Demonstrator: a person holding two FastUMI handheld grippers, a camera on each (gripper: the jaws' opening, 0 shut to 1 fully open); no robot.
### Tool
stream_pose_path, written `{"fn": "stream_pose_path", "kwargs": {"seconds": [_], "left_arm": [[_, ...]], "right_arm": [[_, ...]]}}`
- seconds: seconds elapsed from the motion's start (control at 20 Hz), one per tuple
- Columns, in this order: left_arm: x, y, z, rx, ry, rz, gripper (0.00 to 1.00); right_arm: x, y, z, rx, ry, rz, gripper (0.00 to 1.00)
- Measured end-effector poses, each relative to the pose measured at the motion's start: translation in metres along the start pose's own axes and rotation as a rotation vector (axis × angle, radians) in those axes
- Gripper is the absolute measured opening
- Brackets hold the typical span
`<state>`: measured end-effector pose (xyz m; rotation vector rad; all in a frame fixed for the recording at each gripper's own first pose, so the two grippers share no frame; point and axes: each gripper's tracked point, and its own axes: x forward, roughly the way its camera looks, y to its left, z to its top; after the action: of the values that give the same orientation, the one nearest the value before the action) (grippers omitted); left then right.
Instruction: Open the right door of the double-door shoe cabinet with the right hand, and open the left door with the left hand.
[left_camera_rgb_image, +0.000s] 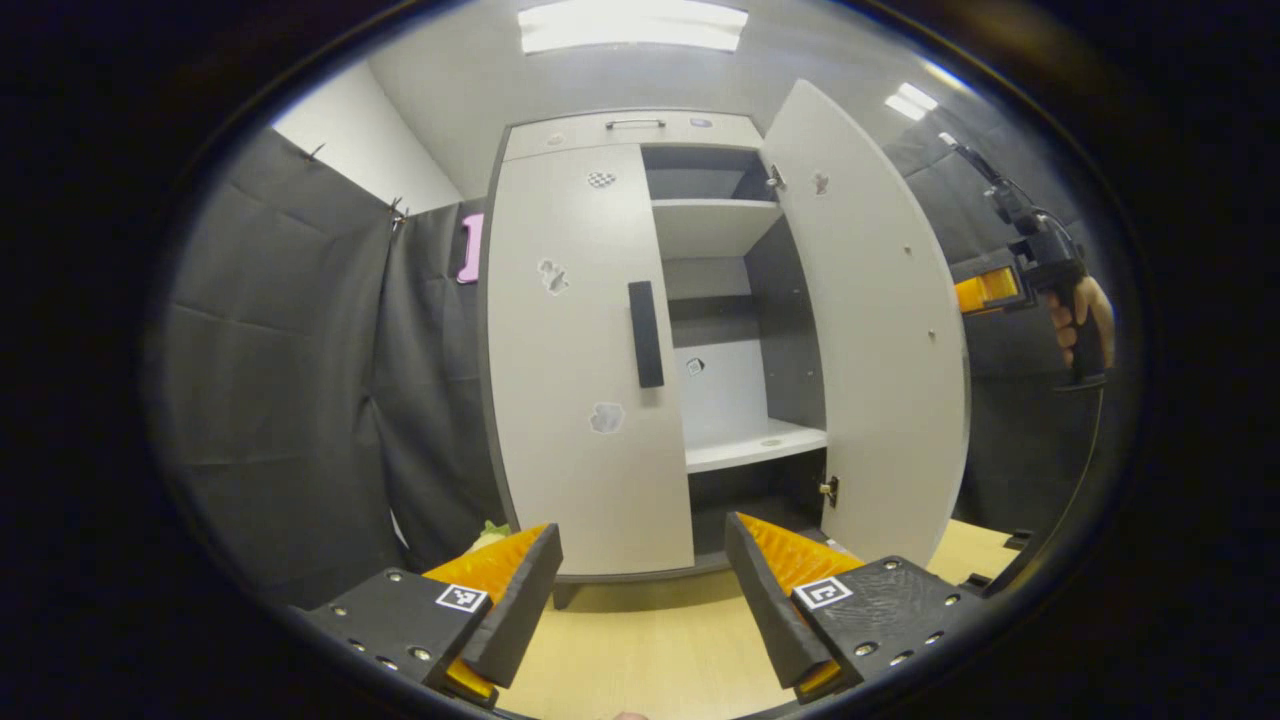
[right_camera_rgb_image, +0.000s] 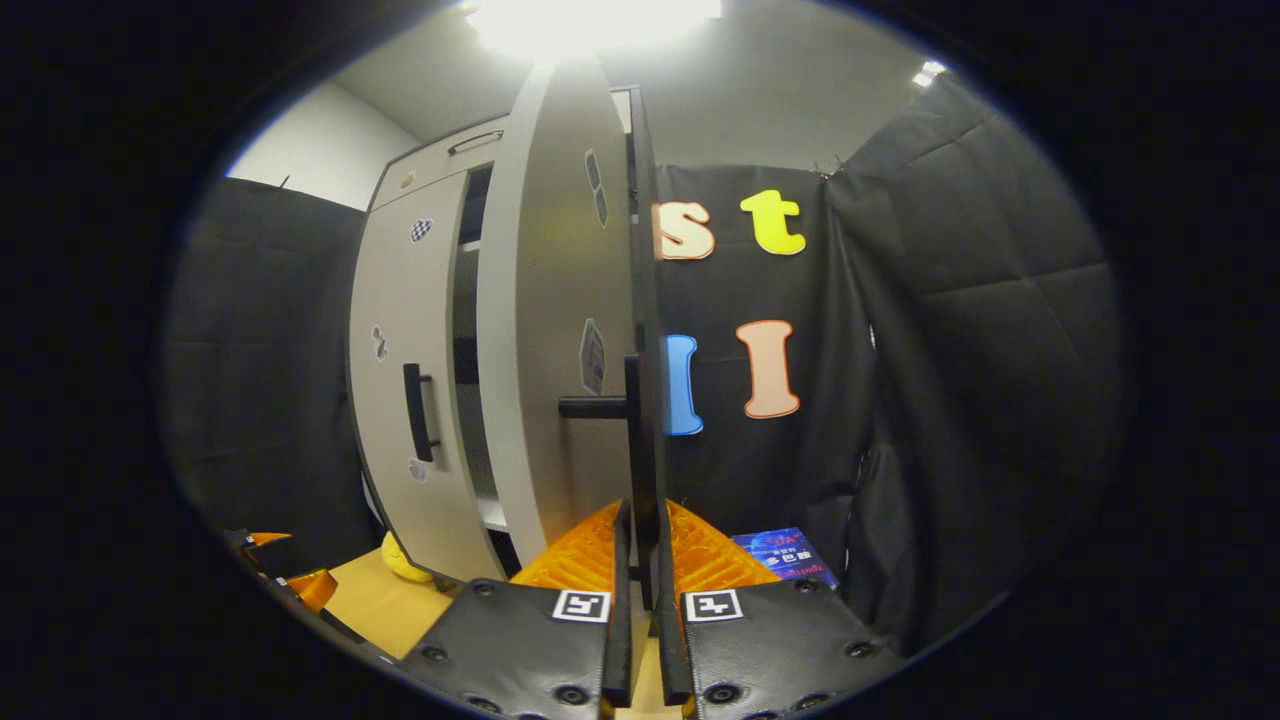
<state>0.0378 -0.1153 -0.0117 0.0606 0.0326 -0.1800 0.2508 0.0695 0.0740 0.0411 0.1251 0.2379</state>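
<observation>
In the left gripper view the left gripper (left_camera_rgb_image: 640, 590) hangs with its fingers (left_camera_rgb_image: 520, 600) spread wide and nothing between them; straight ahead and above stands the left door (left_camera_rgb_image: 570, 350), shut, apart from the tips; its handle (left_camera_rgb_image: 645, 333) is a dark upright bar at the door's inner edge, long axis vertical, lying a little right of centre between the fingers and higher; that offset is what the coming reach turns on, and this gripper faces it squarely, so I judge it the nearer.

In the right gripper view the right gripper (right_camera_rgb_image: 645, 600) has its fingers drawn close with the free edge of the right door (right_camera_rgb_image: 545, 330) running down between them; whether both press on the panel I cannot tell; the door's handle (right_camera_rgb_image: 600, 405) juts out as a dark bar above the tips. That door stands swung well out, so the right half looks done and the left remains.

The cabinet (left_camera_rgb_image: 640, 128) is smooth, matt, pale board with dark edges; flat shelves (left_camera_rgb_image: 755, 445) show inside; small stickers (left_camera_rgb_image: 552, 275) dot the doors; the floor (left_camera_rgb_image: 640, 640) is light wood grain.
</observation>
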Motion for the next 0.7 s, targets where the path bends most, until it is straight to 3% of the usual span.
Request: {"fn": "stream_pose_path", "kwargs": {"seconds": [0.1, 0.4, 0.45, 0.5, 0.55, 0.65, 0.7], "left_arm": [[0.003, -0.004, 0.004, -0.002, -0.005, -0.011, 0.95], [0.031, -0.009, 0.039, -0.035, -0.056, -0.038, 0.96], [0.038, -0.009, 0.047, -0.042, -0.065, -0.045, 0.96], [0.046, -0.010, 0.055, -0.053, -0.075, -0.057, 0.96], [0.053, -0.010, 0.064, -0.063, -0.084, -0.064, 0.96], [0.068, -0.011, 0.076, -0.067, -0.098, -0.073, 0.96], [0.076, -0.009, 0.081, -0.061, -0.103, -0.073, 0.95]], "right_arm": [[-0.002, 0.005, 0.000, 0.019, -0.004, 0.024, 0.08], [-0.008, -0.008, 0.007, -0.037, -0.048, -0.021, 0.08], [-0.010, -0.008, 0.006, -0.040, -0.046, -0.021, 0.12], [-0.013, -0.007, 0.005, -0.041, -0.045, -0.024, 0.29], [-0.015, -0.011, 0.003, -0.046, -0.044, -0.037, 0.35], [-0.020, -0.016, 0.003, -0.054, -0.046, -0.061, 0.62], [-0.023, -0.017, 0.002, -0.059, -0.049, -0.070, 0.85]]}}
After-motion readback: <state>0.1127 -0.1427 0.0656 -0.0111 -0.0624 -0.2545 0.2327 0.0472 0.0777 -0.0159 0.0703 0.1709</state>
